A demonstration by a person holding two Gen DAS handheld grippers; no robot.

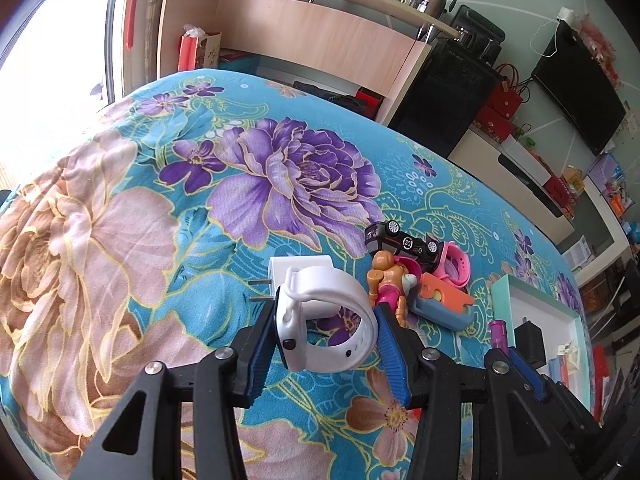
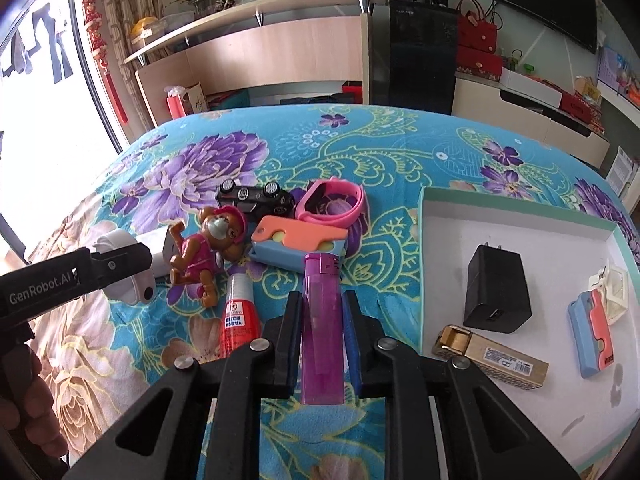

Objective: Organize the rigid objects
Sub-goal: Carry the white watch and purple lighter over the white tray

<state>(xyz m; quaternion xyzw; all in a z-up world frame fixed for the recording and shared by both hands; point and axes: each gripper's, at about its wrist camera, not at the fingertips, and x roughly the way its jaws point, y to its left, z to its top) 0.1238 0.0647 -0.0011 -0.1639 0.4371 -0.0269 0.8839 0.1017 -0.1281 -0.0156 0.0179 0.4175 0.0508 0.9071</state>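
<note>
Both tongs are loaded: my right gripper (image 2: 322, 320) clamps the purple lighter (image 2: 322, 328), long axis running straight out along the fingers, cap end forward. My left gripper (image 1: 326, 344) holds the white watch (image 1: 326, 320). The tray (image 2: 520, 216) lies to the right, nearer my right hand.

"GenRobot.AI" stands in pale letters on the black left gripper (image 2: 120, 266). The toy car (image 1: 402, 242) bears a round white badge on its underside (it seems to read "50"). The red tube (image 2: 236, 322) carries Japanese print, too small to read.
</note>
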